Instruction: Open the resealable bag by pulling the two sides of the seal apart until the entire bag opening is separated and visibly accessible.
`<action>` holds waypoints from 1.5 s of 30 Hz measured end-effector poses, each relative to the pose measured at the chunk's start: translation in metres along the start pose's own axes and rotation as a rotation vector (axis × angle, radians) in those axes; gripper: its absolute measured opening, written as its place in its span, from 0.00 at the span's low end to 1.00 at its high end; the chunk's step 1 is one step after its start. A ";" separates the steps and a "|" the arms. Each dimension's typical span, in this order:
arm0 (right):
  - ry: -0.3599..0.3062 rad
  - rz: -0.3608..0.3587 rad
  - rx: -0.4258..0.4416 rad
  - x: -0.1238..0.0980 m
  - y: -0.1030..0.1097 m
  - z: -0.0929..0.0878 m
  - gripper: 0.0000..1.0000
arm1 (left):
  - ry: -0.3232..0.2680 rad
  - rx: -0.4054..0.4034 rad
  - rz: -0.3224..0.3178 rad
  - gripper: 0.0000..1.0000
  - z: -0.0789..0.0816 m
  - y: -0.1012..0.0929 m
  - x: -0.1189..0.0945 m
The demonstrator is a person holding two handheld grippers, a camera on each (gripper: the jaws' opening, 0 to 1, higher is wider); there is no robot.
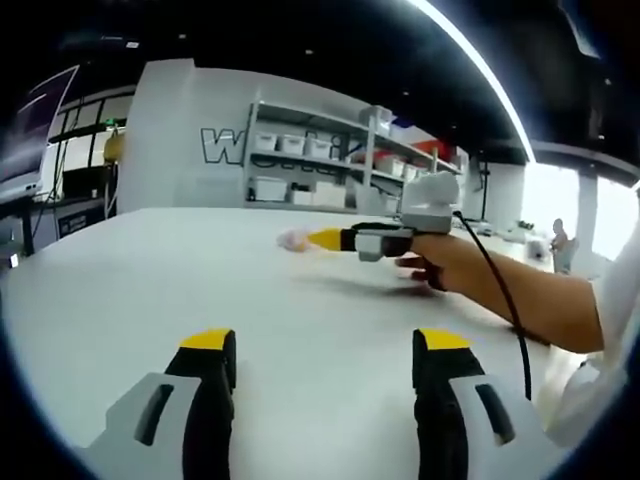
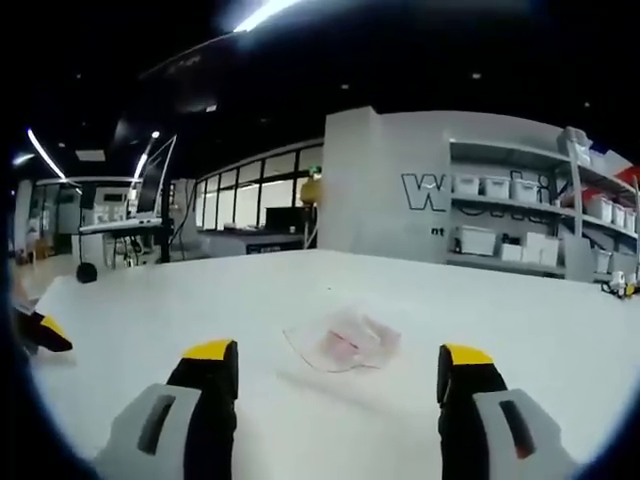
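Right gripper view: clear bag (image 2: pixel 345 341) with something pink inside, flat on the white tabletop (image 2: pixel 180 300), just ahead of the right gripper (image 2: pixel 338 375). Jaws wide apart, nothing held. Left gripper view: left gripper (image 1: pixel 324 358) low over the tabletop, jaws wide apart and empty too; bag (image 1: pixel 294 239) near the right gripper's tips. Probably light, thin, soft and slippery. Best pinched at the two seal edges, one side each.

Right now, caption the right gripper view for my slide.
Open right gripper hovers before a clear plastic resealable bag lying on the white table.
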State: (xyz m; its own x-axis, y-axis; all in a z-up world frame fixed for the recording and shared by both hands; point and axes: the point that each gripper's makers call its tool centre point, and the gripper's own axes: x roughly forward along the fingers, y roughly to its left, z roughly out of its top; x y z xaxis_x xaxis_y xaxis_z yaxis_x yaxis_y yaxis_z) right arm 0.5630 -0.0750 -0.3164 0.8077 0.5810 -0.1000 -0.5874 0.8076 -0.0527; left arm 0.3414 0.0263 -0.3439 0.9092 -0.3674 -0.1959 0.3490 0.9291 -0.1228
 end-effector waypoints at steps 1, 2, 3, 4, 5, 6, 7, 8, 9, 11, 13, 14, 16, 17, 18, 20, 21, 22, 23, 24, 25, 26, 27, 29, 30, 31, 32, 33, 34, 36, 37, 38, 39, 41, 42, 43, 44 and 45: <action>-0.001 0.000 0.001 0.000 0.000 0.000 0.82 | 0.000 0.000 0.000 0.72 0.000 0.000 0.000; 0.003 -0.001 0.002 0.000 -0.001 -0.001 0.81 | 0.000 0.000 -0.001 0.72 0.000 0.000 0.000; 0.004 -0.001 0.003 0.000 0.000 -0.002 0.81 | 0.000 0.000 0.000 0.72 0.000 0.000 0.000; 0.005 -0.001 0.005 0.000 0.000 -0.002 0.81 | -0.001 0.000 0.000 0.72 0.000 0.000 0.000; 0.005 -0.002 0.006 -0.001 0.000 -0.003 0.80 | -0.001 -0.001 0.000 0.72 0.000 0.000 0.000; 0.007 -0.002 0.006 -0.002 0.001 -0.003 0.80 | 0.000 0.000 0.000 0.72 0.000 0.000 0.000; 0.007 -0.002 0.007 -0.002 0.001 -0.003 0.80 | 0.000 0.001 0.001 0.72 0.000 0.000 0.000; 0.007 -0.002 0.007 -0.002 0.001 -0.004 0.80 | -0.001 0.001 0.001 0.72 0.000 0.000 0.000; 0.006 -0.002 0.006 -0.003 0.001 -0.003 0.80 | -0.001 0.000 0.002 0.72 0.000 0.000 0.000; 0.004 -0.001 0.008 -0.003 0.001 -0.003 0.79 | -0.002 0.000 0.002 0.72 0.000 0.000 -0.001; 0.005 -0.001 0.009 -0.004 0.002 -0.003 0.79 | -0.003 0.000 0.003 0.72 0.000 -0.001 -0.001; 0.005 0.000 0.010 -0.005 0.002 -0.003 0.79 | -0.003 -0.001 0.002 0.72 0.000 -0.001 -0.001; 0.004 -0.001 0.011 -0.006 0.002 -0.003 0.79 | -0.004 -0.001 0.003 0.72 0.000 -0.001 -0.001; 0.004 0.000 0.010 -0.006 0.002 -0.003 0.79 | -0.003 -0.001 0.003 0.72 0.000 -0.001 -0.001; 0.003 -0.001 0.010 -0.006 0.002 -0.003 0.78 | -0.003 -0.001 0.002 0.72 0.000 -0.001 -0.001; 0.006 0.001 0.010 -0.007 0.003 -0.004 0.78 | -0.004 -0.001 0.003 0.72 0.000 -0.001 -0.001; 0.006 0.000 0.011 -0.007 0.003 -0.004 0.78 | -0.004 0.000 0.003 0.72 0.000 -0.001 -0.001; 0.005 0.000 0.011 -0.008 0.003 -0.004 0.77 | -0.004 0.000 0.004 0.71 0.000 -0.001 -0.001; 0.006 0.000 0.012 -0.007 0.003 -0.004 0.77 | -0.005 -0.001 0.004 0.71 0.000 -0.001 -0.001; 0.005 -0.001 0.010 -0.007 0.002 -0.004 0.77 | -0.005 -0.001 0.004 0.71 0.000 -0.001 -0.001; 0.006 0.000 0.010 -0.007 0.002 -0.005 0.76 | -0.006 0.000 0.005 0.71 0.000 -0.001 -0.001; 0.008 0.000 0.011 -0.007 0.003 -0.006 0.76 | -0.006 0.001 0.005 0.71 0.000 0.000 -0.001; 0.008 -0.001 0.012 -0.007 0.003 -0.006 0.76 | -0.005 0.001 0.005 0.71 0.000 0.000 -0.001; 0.011 0.000 0.010 -0.007 0.003 -0.007 0.76 | -0.007 0.001 0.006 0.71 0.000 0.000 -0.001; 0.010 0.001 0.010 -0.007 0.003 -0.007 0.75 | -0.006 0.001 0.006 0.71 0.000 0.000 -0.001; 0.009 0.001 0.011 -0.007 0.004 -0.007 0.75 | -0.006 0.002 0.006 0.71 0.000 0.000 -0.001; 0.009 0.000 0.010 -0.008 0.004 -0.007 0.75 | -0.005 0.002 0.006 0.71 0.000 0.000 -0.001; 0.007 0.000 0.010 -0.007 0.003 -0.007 0.75 | -0.005 0.002 0.005 0.71 0.000 0.000 -0.001; 0.005 -0.001 0.011 -0.007 0.003 -0.006 0.75 | -0.006 0.002 0.005 0.71 0.000 0.000 -0.001; -0.001 -0.001 0.011 -0.008 0.003 -0.004 0.75 | -0.006 0.001 0.005 0.71 0.000 0.000 -0.001; -0.004 -0.001 0.013 -0.009 0.002 -0.002 0.75 | -0.005 0.001 0.005 0.71 0.000 0.000 -0.001; -0.007 0.000 0.014 -0.010 0.002 -0.001 0.75 | -0.005 0.001 0.005 0.71 0.000 0.000 -0.001; -0.008 0.001 0.014 -0.010 0.003 -0.001 0.74 | -0.005 0.000 0.004 0.71 0.000 0.000 -0.001; -0.014 0.001 0.016 -0.014 0.003 0.002 0.74 | -0.005 -0.001 0.005 0.71 0.000 0.000 -0.001; -0.016 0.003 0.020 -0.015 0.003 0.003 0.74 | -0.005 -0.002 0.005 0.71 0.000 0.001 -0.001; -0.019 0.006 0.021 -0.017 0.004 0.003 0.74 | -0.006 -0.003 0.005 0.71 0.000 0.000 -0.001; -0.018 0.008 0.021 -0.017 0.005 0.003 0.74 | -0.007 -0.002 0.004 0.71 0.000 0.000 -0.001; -0.017 0.010 0.020 -0.017 0.005 0.003 0.74 | -0.006 -0.001 0.005 0.71 0.000 0.000 -0.001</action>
State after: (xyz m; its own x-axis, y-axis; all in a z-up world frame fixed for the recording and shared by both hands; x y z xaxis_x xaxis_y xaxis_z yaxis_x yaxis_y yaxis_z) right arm 0.5464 -0.0805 -0.3116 0.8026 0.5906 -0.0840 -0.5945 0.8034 -0.0320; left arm 0.3404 0.0267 -0.3434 0.9121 -0.3629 -0.1906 0.3446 0.9307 -0.1228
